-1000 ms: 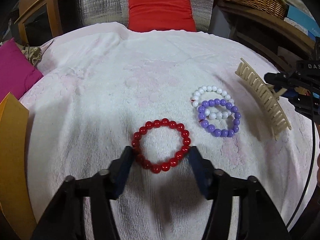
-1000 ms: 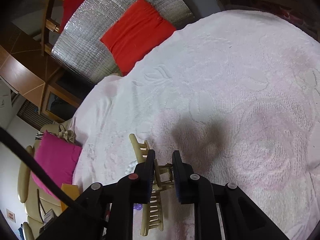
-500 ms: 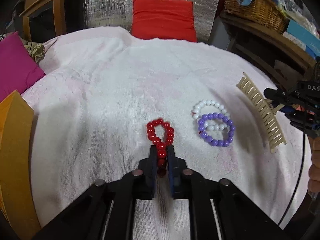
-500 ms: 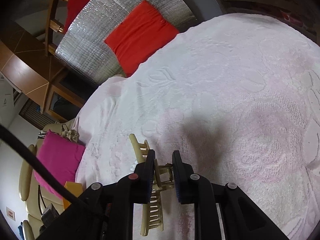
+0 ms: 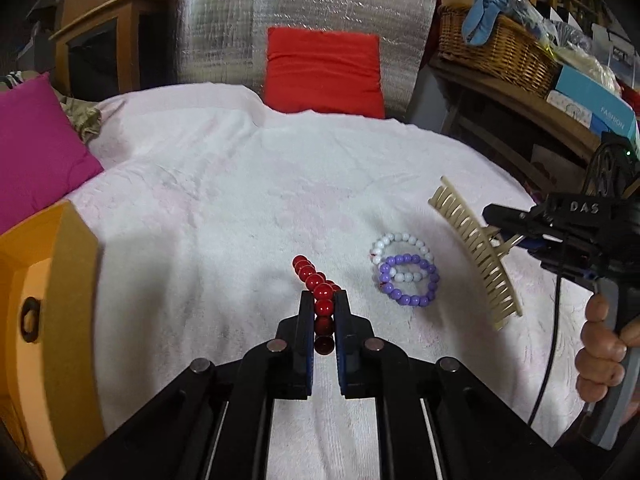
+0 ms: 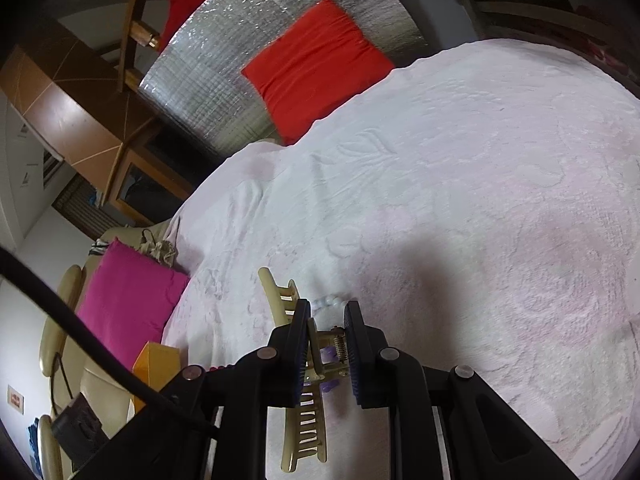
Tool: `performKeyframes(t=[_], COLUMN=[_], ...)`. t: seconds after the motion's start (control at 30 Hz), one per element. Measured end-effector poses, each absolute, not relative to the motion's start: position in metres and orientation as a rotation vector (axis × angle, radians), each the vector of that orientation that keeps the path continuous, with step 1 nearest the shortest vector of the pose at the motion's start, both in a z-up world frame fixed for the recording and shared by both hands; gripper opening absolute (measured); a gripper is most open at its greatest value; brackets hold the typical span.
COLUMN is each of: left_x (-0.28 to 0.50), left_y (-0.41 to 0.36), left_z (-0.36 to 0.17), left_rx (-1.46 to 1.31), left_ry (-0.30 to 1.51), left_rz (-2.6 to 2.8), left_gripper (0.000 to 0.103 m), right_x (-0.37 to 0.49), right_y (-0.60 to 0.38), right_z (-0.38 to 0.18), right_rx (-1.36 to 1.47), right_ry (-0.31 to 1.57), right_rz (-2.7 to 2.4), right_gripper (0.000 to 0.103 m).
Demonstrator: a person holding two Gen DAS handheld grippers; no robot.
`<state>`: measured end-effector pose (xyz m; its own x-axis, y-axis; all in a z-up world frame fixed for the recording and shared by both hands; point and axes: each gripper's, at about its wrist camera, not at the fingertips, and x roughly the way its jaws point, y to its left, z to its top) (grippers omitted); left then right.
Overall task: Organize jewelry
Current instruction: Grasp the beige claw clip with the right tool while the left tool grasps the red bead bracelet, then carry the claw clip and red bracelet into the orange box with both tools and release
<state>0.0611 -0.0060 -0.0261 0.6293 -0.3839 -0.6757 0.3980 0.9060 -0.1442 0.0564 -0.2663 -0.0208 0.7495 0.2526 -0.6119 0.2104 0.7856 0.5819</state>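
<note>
1. The left gripper (image 5: 323, 312) is seen with its two fingers (image 5: 305, 320) drawn close together, and the red bead bracelet (image 5: 318, 286) is pinched between them.
2. The red bead bracelet is squeezed into a narrow strand that extends forward and slightly leftward from the fingertips, above the white-pink towel (image 5: 240, 208).
3. Ahead and to the right of the left fingertips, the purple bead bracelet (image 5: 408, 280) is laid on the towel, overlapping the white bead bracelet (image 5: 400, 240) that lies just beyond it.
4. Further right of those two bracelets, the beige hair claw clip (image 5: 476, 252) is held off the towel by the right gripper (image 6: 326, 334).
5. In the right wrist view, the right gripper's fingers (image 6: 298, 344) are pressed onto the clip's spring end (image 6: 332, 344), and the toothed length of the clip runs crosswise, left of and below the fingertips.
6. A few white beads (image 6: 330, 302) are glimpsed just ahead of the right fingertips, and purple beads (image 6: 328, 354) are seen between the fingers, behind the clip.
7. A yellow-orange box (image 5: 36, 312) is seen at the far left of the left fingers, resting at the towel's edge.
8. A red cushion (image 5: 324, 72) is propped well ahead of both grippers, beyond the towel, and a magenta cushion (image 5: 36, 160) lies to the far left.
</note>
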Motion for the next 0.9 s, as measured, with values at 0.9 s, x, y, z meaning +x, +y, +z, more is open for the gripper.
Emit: performKeyframes(t=[0.9], left_x=[-0.041], left_y=[0.15], left_z=[0.046], left_rx=[-0.129], left_ry=[0.465], left_rz=[-0.132], left_gripper=[0.009], right_x=[0.041], right_y=[-0.106], right_z=[0.024], right_rx=[0.51], right_ry=[0.74], right_rz=[0.333], right_gripper=[0.019])
